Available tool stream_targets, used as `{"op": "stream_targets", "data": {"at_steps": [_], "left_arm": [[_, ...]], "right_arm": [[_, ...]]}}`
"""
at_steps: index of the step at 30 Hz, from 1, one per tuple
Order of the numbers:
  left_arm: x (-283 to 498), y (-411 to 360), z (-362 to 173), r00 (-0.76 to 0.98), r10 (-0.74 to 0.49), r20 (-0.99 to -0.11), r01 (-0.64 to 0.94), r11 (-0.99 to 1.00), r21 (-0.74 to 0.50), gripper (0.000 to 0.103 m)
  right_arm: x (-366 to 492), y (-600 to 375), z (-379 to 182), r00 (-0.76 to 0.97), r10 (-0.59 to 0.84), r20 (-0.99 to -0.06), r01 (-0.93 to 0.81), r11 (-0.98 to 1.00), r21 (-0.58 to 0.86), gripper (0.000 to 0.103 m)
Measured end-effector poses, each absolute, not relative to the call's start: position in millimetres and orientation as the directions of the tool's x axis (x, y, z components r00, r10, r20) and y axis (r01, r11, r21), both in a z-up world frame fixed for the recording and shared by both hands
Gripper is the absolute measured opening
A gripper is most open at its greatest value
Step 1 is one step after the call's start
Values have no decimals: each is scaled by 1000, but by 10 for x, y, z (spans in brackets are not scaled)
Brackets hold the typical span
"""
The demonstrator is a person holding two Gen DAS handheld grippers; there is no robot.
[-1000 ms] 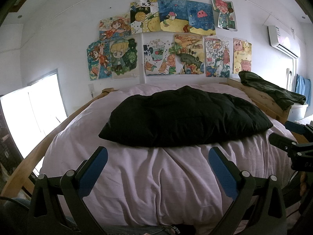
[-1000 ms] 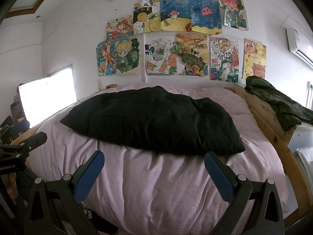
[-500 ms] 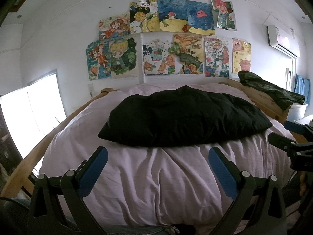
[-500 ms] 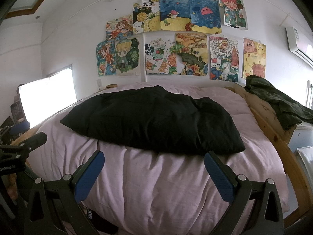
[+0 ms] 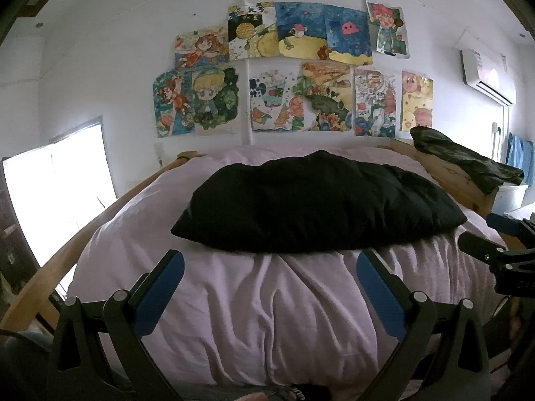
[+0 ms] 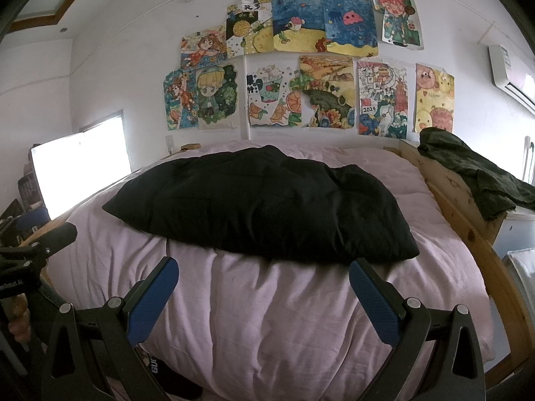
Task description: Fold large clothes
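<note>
Just one black garment (image 5: 317, 204) on the bed (image 5: 267, 317); two grippers, jaws spread.

A large black garment (image 5: 314, 200) lies spread across the pale pink bedding, filling the middle of both views. It looks thick and puffy, with a faint quilted surface and soft creases. In the left wrist view it forms a wide, low mound, its left corner tapering to a point at centre left and its right end reaching toward the right edge. In the right wrist view (image 6: 264, 204) it runs from centre left down to a squared corner at lower right, its near edge resting flat on the bedding
</note>
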State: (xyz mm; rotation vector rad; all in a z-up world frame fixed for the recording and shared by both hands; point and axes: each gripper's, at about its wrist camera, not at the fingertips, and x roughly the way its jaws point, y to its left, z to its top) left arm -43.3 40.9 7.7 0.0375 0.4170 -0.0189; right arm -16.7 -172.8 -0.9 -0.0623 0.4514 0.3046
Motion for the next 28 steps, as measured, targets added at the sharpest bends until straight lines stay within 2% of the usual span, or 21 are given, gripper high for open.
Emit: {"op": "stream_targets", "data": {"at_steps": [28], "left_arm": [[-425, 484, 24, 911, -6, -412, 26, 999, 42, 101]], "right_arm": [[-174, -1676, 11, 856, 271, -441, -298, 955, 10, 103]]}}
